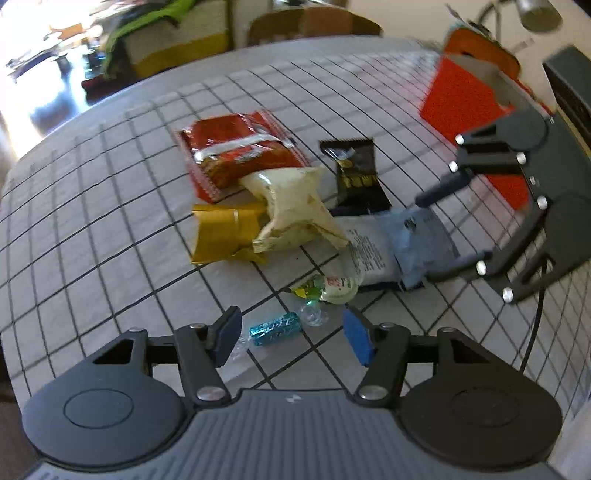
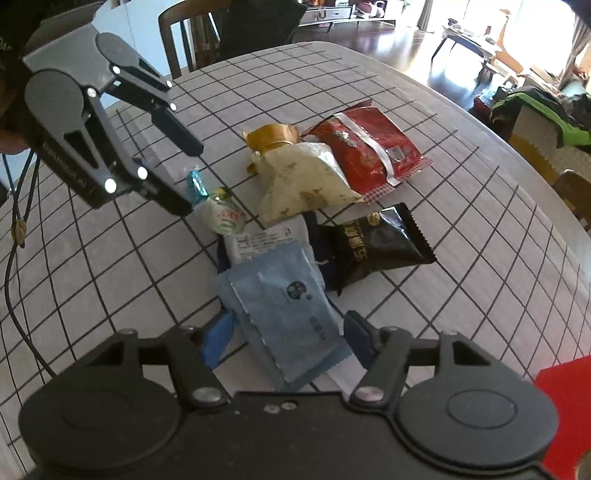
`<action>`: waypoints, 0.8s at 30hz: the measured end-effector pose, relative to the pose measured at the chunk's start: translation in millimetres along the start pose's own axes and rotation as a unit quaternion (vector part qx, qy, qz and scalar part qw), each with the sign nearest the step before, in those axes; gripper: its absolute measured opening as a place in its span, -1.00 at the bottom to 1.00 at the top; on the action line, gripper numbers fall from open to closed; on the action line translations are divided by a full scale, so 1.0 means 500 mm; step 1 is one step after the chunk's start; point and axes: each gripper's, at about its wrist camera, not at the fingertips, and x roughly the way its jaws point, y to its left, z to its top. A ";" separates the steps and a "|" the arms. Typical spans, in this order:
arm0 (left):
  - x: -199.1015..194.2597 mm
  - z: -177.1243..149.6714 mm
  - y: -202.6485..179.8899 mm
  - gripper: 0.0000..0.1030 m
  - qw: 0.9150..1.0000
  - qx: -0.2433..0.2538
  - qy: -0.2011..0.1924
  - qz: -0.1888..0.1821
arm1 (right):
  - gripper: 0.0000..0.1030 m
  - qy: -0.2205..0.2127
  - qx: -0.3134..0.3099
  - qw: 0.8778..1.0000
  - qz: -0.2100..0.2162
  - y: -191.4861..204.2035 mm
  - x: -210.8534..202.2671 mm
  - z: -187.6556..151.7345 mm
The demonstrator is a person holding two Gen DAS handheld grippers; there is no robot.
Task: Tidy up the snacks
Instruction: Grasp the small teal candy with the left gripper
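A pile of snacks lies on the checked tablecloth (image 1: 110, 206): a red packet (image 1: 236, 147), a cream bag (image 1: 291, 206), a gold packet (image 1: 225, 232), a black packet (image 1: 358, 173), a pale blue sachet (image 1: 413, 240), a clear jelly cup (image 1: 332, 288) and a teal candy (image 1: 275, 328). My left gripper (image 1: 291, 336) is open, with the teal candy between its fingers. My right gripper (image 2: 288, 336) is open around the near end of the blue sachet (image 2: 288, 306). The right gripper also shows in the left wrist view (image 1: 432, 236), the left gripper in the right wrist view (image 2: 184, 177).
A red tray (image 1: 461, 107) lies at the table's far right in the left wrist view, and its corner (image 2: 565, 406) shows in the right wrist view. Wooden chairs (image 1: 314, 22) stand behind the table. A dark box (image 1: 569, 85) sits at the right edge.
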 end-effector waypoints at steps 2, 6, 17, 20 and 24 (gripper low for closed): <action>0.007 0.006 0.001 0.13 1.000 0.024 0.012 -0.011 | 0.11 0.001 0.015 1.000 0.000 -0.004 0.000 -0.001; 0.021 0.016 0.016 0.04 0.999 0.037 0.026 -0.014 | -0.01 -0.002 0.038 0.999 -0.001 -0.003 -0.003 -0.007; 0.027 0.000 0.004 -0.39 0.998 0.052 0.036 -0.021 | -0.28 -0.002 0.130 0.991 -0.037 0.022 -0.028 -0.030; 0.023 -0.016 -0.017 -0.50 0.998 0.060 0.031 -0.004 | -0.32 -0.005 0.155 0.987 -0.049 0.030 -0.032 -0.035; 0.019 -0.027 -0.036 -0.63 0.999 0.021 0.033 0.022 | -0.35 -0.010 0.182 0.981 -0.068 0.039 -0.036 -0.042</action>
